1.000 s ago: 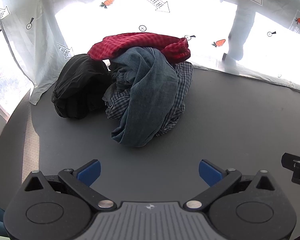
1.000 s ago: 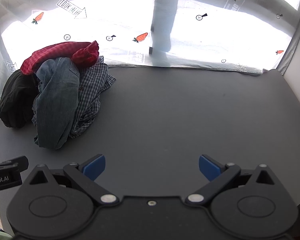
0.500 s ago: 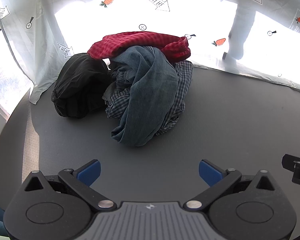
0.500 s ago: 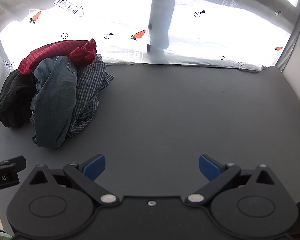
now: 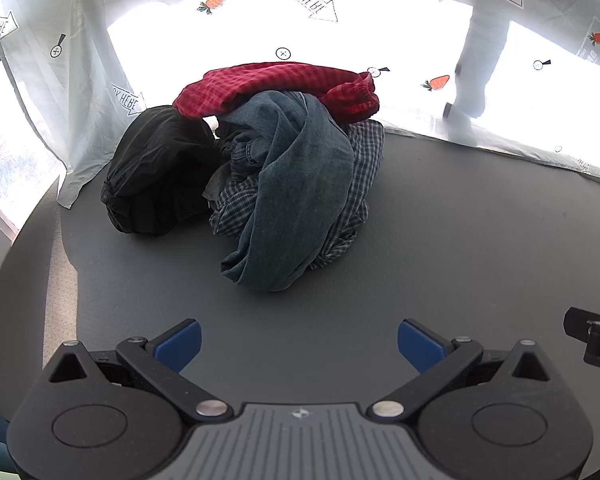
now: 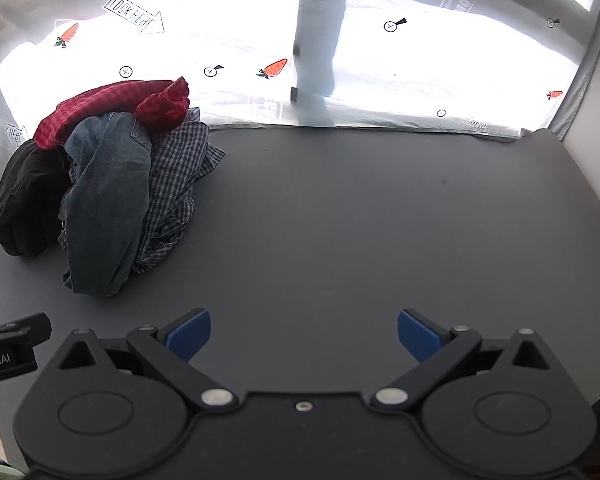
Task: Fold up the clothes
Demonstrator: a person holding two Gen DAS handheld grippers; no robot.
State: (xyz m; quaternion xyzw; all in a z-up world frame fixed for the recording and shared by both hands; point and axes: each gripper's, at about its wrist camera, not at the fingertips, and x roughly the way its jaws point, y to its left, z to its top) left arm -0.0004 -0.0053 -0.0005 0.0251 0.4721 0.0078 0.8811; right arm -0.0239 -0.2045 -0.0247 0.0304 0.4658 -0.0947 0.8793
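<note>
A heap of crumpled clothes lies at the back left of the dark grey table [image 6: 360,220]. On top is a red checked garment [image 5: 276,84] [image 6: 112,106]. Blue denim jeans [image 5: 296,188] [image 6: 108,204] drape down the front. A blue-and-white checked shirt [image 5: 360,184] [image 6: 176,184] lies under them, and a black garment [image 5: 156,172] [image 6: 24,196] sits on the left. My left gripper [image 5: 298,344] is open, a short way in front of the heap. My right gripper [image 6: 302,334] is open over bare table, to the right of the heap.
A white sheet [image 6: 380,72] printed with carrots and arrows hangs behind the table and glows with backlight. A pale upright post [image 6: 318,40] stands behind it. The table's right edge [image 6: 580,184] curves near a wall. Bare table surface spreads right of the clothes.
The right gripper's view has shifted slightly, with the heap sitting a little further right and lower in frame. The left gripper has barely moved. Both stay open.
</note>
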